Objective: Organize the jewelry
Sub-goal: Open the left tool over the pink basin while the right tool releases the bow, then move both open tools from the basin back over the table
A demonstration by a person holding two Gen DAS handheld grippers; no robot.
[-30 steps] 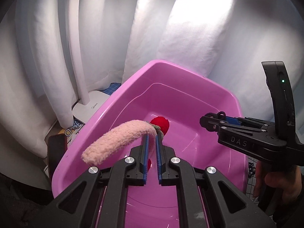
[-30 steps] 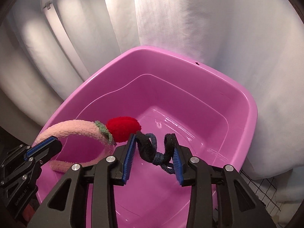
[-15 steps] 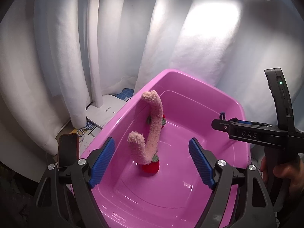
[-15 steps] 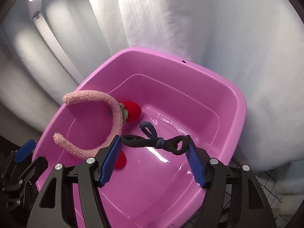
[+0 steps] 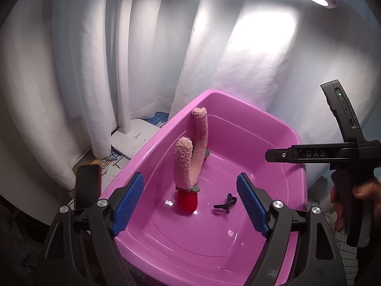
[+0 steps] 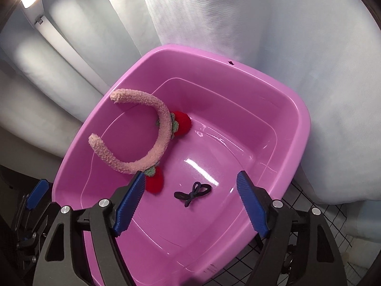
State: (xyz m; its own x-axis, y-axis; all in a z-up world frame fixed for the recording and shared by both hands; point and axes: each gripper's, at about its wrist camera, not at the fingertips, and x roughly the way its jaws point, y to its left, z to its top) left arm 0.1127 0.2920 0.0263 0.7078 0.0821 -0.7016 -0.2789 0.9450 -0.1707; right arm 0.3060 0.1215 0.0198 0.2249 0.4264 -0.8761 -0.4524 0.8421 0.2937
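Note:
A fluffy pink headband with red strawberry pompoms rests in the pink basin, leaning on its left wall. A dark hair tie lies loose on the basin floor. My left gripper hovers open over the near rim with nothing in it; one of its blue pads shows in the right wrist view. My right gripper hangs above the hair tie, jaws opening and nothing between them; in the left wrist view it appears side-on.
White curtains surround the basin. A white lamp base and a dark phone sit left of it. Black wire mesh lies under its right side. A person's hand holds the right gripper's handle.
The left gripper opened and let go of the headband, which dropped into the basin. The right gripper opened and the hair tie fell to the basin floor. The left gripper drew back slightly.

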